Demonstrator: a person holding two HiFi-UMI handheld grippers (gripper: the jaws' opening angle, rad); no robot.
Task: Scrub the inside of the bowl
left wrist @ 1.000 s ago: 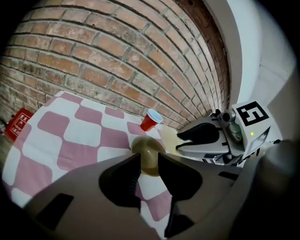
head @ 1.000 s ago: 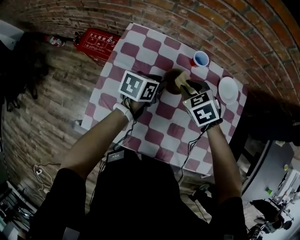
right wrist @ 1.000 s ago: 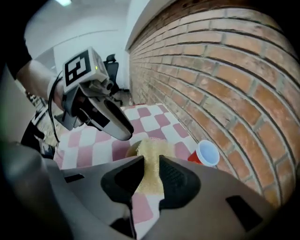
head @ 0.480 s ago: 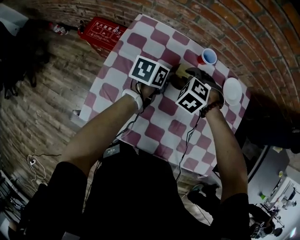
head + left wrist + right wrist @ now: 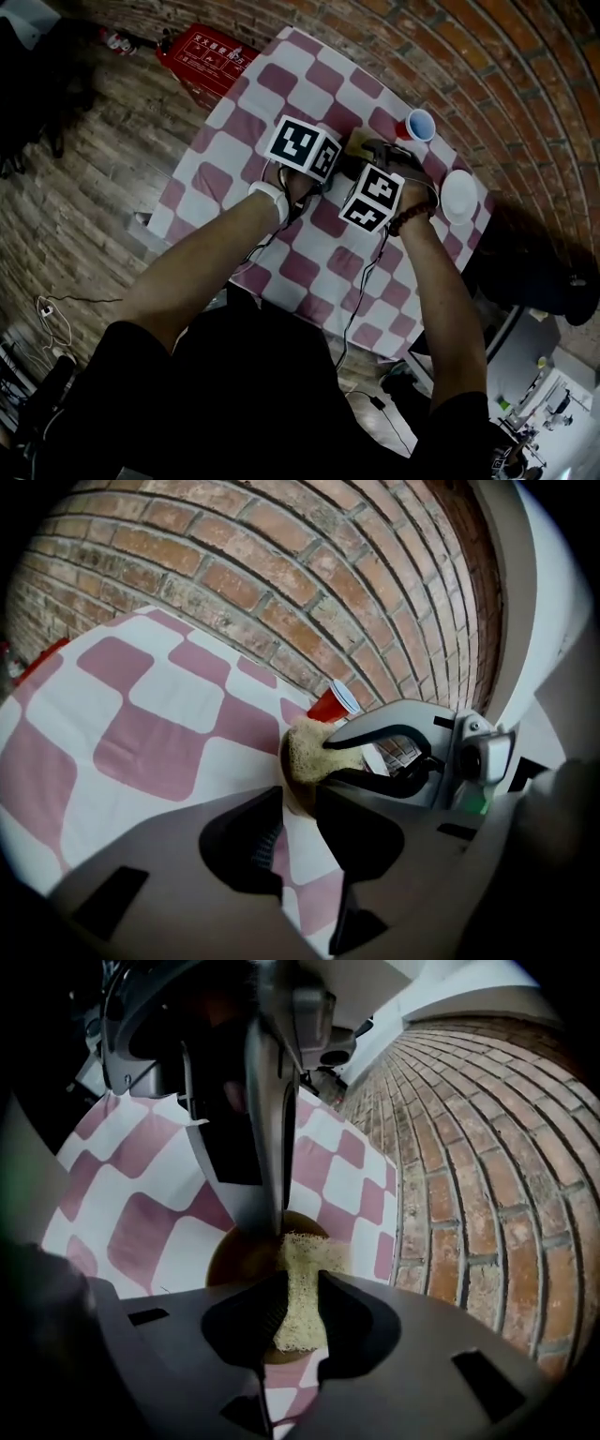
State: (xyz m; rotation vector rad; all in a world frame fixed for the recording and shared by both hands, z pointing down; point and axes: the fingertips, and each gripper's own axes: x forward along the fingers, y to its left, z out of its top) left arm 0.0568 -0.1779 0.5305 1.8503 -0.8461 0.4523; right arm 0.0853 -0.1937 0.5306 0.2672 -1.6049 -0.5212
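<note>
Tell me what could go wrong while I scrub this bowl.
The left gripper pinches the bowl only at its rim; hard pushes from the sponge in the right gripper could twist it loose or tip it. The red cup stands close beyond the bowl, so a wide stroke might knock it over.

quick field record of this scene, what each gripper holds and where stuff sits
left gripper: jaws shut on the rim of the brown bowl
right gripper: jaws shut on the sponge, which sits inside the bowl
surface: checked tablecloth
other items: red cup, white dish, both apart from the bowl
</note>
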